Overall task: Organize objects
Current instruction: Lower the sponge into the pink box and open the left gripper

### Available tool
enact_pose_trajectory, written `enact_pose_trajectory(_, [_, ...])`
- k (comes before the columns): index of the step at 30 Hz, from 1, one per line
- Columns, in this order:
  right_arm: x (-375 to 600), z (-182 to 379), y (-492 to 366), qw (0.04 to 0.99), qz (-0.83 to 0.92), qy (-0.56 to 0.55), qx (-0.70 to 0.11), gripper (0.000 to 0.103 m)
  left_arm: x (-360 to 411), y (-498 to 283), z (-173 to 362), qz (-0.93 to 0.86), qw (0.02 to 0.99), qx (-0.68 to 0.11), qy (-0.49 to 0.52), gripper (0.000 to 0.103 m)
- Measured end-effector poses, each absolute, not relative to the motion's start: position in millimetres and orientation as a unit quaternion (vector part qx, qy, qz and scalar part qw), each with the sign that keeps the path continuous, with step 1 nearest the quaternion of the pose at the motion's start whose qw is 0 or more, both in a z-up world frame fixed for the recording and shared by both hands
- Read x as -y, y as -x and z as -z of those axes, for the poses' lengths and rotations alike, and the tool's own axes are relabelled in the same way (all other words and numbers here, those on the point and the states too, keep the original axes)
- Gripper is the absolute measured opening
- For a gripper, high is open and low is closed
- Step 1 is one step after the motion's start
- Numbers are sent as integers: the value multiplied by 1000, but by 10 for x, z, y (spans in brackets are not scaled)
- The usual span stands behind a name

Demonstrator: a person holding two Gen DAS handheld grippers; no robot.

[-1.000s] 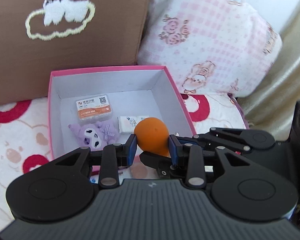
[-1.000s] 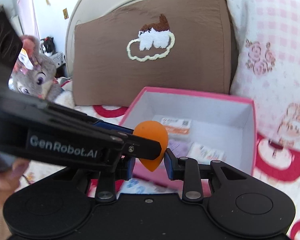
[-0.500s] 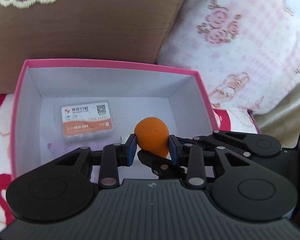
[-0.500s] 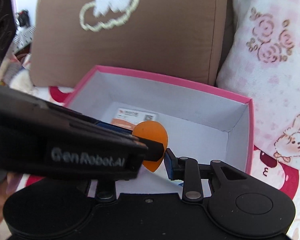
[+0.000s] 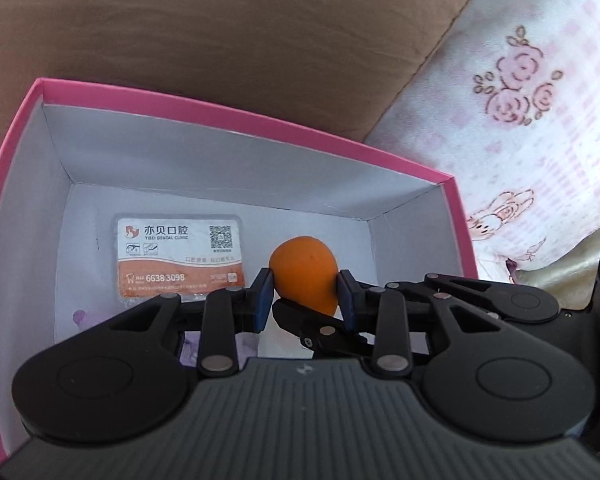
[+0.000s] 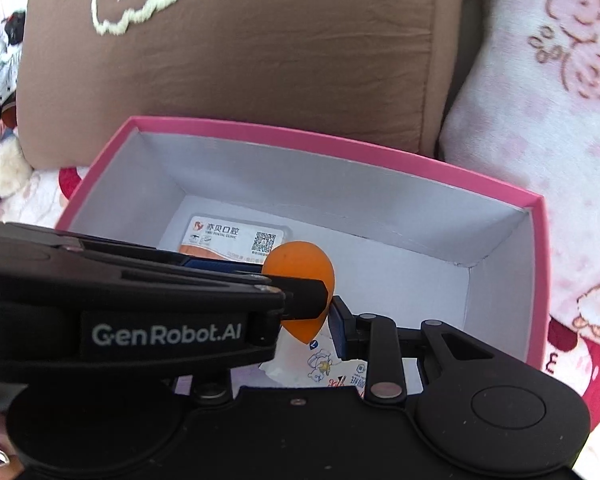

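An orange teardrop sponge [image 5: 305,276] is held over the open pink box [image 5: 236,118]. My left gripper [image 5: 305,298] is shut on its sides. My right gripper [image 6: 308,312] comes in from the right under the left one and is also closed around the sponge [image 6: 300,276], its left finger hidden by the left gripper's body. Inside the box lie a dental clinic card packet [image 5: 178,262], a purple plush toy [image 5: 80,318] mostly hidden, and a white printed packet [image 6: 324,368].
A brown cushion [image 6: 260,48] with a cloud emblem stands behind the box. A pink floral pillow [image 5: 532,112] leans at the right. The box [image 6: 536,264] rests on a white bedspread with red circles [image 6: 580,360]. A plush toy [image 6: 4,168] sits at far left.
Both grippers have moved forward and down with the sponge, from in front of the box to over its inside. The box fills more of both views.
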State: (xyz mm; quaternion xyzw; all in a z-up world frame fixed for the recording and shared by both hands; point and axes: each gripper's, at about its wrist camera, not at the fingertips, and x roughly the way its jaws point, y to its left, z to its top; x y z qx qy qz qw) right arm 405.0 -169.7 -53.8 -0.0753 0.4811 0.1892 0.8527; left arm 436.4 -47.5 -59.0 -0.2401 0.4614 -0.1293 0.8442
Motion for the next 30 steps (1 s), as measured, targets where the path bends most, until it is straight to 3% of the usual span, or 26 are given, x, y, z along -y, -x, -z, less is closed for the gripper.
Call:
enact_pose_trajectory(13, [1555, 555, -3919, 845, -198, 81, -490, 38, 434, -4226, 551, 89, 847, -465, 242, 41])
enact_pose_trajectory(30, [1935, 23, -3232, 874, -178, 27, -451, 41, 358, -3527, -75, 87, 866, -462, 170, 42])
